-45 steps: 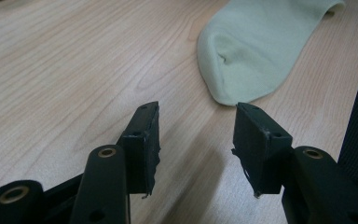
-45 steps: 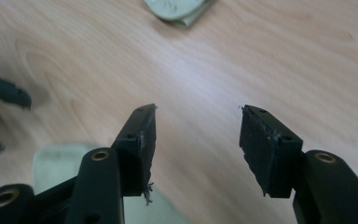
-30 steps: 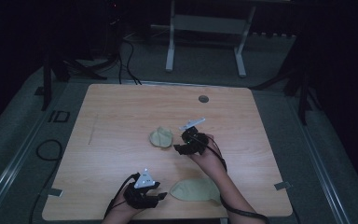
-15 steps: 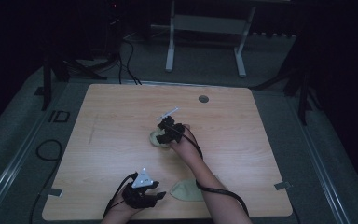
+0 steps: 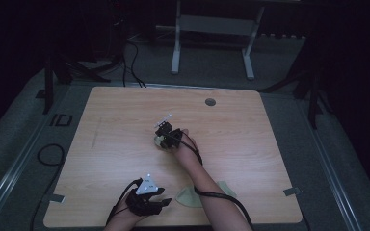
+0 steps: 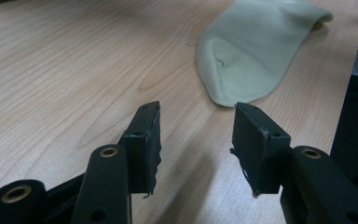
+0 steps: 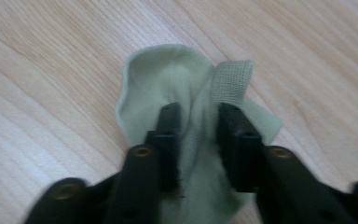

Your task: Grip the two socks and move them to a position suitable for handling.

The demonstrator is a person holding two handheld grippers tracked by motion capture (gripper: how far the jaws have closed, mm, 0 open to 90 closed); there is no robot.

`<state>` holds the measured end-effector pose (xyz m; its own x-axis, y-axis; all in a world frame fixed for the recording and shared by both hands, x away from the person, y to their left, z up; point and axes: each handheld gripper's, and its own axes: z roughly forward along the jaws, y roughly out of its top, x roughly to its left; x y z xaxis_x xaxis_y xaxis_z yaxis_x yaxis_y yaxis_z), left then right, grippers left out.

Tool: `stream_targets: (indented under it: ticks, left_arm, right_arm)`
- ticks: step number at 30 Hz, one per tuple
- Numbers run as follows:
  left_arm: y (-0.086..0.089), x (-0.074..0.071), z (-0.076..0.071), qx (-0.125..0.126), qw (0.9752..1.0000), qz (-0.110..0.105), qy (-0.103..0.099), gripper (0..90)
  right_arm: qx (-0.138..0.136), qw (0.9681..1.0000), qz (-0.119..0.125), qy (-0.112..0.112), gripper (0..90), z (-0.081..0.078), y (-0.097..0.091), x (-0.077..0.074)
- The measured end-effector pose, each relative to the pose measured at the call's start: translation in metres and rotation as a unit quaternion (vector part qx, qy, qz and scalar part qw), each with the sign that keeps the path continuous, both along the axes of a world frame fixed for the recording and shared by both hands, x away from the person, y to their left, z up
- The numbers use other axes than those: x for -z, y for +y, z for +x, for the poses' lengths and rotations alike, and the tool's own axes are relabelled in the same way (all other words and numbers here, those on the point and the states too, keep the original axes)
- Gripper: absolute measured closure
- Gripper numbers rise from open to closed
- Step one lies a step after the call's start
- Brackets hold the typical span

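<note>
Two pale green socks lie on a wooden table (image 5: 120, 120). The crumpled sock (image 7: 151, 79) sits at the table's middle, and my right gripper (image 7: 198, 112) has just been closing on it. A raised fold of its fabric is pinched between the pads. In the high view this gripper (image 5: 162, 136) covers most of that sock (image 5: 158, 142). The other sock (image 6: 251, 51) lies flat near the front edge, partly under the right forearm (image 5: 192, 196). My left gripper (image 6: 196, 112) rests low just short of its toe, open with nothing between the jaws (image 5: 167, 202).
A round grommet hole (image 5: 210, 102) sits near the table's far edge. Beyond the table stands a white metal frame (image 5: 212, 29) in a dark room. Cables (image 5: 48, 154) lie on the grey floor to the left. The right gripper's cable trails along the forearm.
My right gripper has moved left and down onto the crumpled sock at the middle, and its jaws have narrowed around the fabric. The left gripper has stayed put.
</note>
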<state>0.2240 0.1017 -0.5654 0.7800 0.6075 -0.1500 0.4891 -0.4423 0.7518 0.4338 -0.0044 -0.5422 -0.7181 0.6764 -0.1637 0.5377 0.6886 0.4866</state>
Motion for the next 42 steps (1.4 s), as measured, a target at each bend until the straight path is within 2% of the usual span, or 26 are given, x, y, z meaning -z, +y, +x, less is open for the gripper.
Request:
stream_targets:
  ticks: [1, 2, 5, 7, 11, 14, 16, 20, 25, 29, 30, 32, 38, 42]
  left_arm:
    - [0.0, 0.0, 0.0, -0.002, 1.0, -0.002, 0.0, 51.7]
    - [0.001, 0.0, 0.0, -0.002, 1.0, -0.001, 0.0, 51.7]
    - [0.002, 0.0, 0.001, -0.004, 1.0, -0.003, 0.001, 51.6]
    - [0.002, 0.0, 0.001, -0.004, 1.0, -0.003, 0.001, 51.6]
    - [0.002, 0.001, 0.002, -0.008, 0.9999, -0.006, 0.005, 51.6]
    - [0.002, 0.001, 0.002, -0.008, 0.9999, -0.006, 0.004, 51.6]
    - [0.001, 0.0, 0.002, -0.008, 1.0, -0.005, 0.003, 51.6]
    - [0.002, 0.0, 0.002, -0.008, 1.0, -0.005, 0.003, 51.6]
    - [0.0, 0.001, 0.003, -0.007, 0.9999, -0.006, 0.004, 51.6]
    - [-0.001, 0.0, 0.002, -0.006, 0.9999, -0.009, 0.006, 51.6]
    - [-0.001, 0.0, 0.002, -0.006, 0.9999, -0.009, 0.006, 51.6]
    - [-0.002, 0.0, 0.002, -0.006, 0.9999, -0.009, 0.006, 51.6]
    - [-0.004, -0.001, 0.0, -0.006, 0.9999, -0.009, 0.008, 51.6]
    - [-0.005, -0.001, -0.001, -0.005, 0.9999, -0.009, 0.008, 51.7]
  right_arm:
    - [-0.001, 1.0, -0.002, -0.003, 75.5, 0.0, 0.0, 0.0]
    - [-0.002, 1.0, 0.002, -0.002, 82.9, 0.0, 0.0, -0.001]
    - [0.001, 1.0, 0.001, 0.009, 84.8, 0.001, -0.001, -0.003]
    - [0.0, 1.0, -0.001, 0.009, 84.8, 0.001, -0.003, -0.005]
    - [0.001, 0.9998, 0.019, 0.003, 85.1, -0.004, -0.019, -0.022]
    - [0.002, 0.9997, 0.023, -0.008, 85.1, -0.008, -0.03, -0.032]
    - [0.001, 0.9997, 0.016, -0.018, 85.1, -0.01, -0.037, -0.038]
    - [0.004, 0.9996, 0.015, -0.023, 85.1, -0.015, -0.052, -0.048]
    - [0.007, 0.9991, 0.024, -0.035, 85.1, -0.026, -0.075, -0.063]
    - [0.011, 0.9986, 0.022, -0.046, 85.0, -0.038, -0.093, -0.072]
    - [0.011, 0.9986, 0.022, -0.046, 85.0, -0.038, -0.093, -0.072]
    - [0.015, 0.9983, 0.028, -0.049, 85.0, -0.047, -0.107, -0.076]
    - [0.022, 0.9976, 0.039, -0.053, 85.0, -0.067, -0.132, -0.076]
    - [0.023, 0.9975, 0.042, -0.052, 85.0, -0.077, -0.14, -0.073]
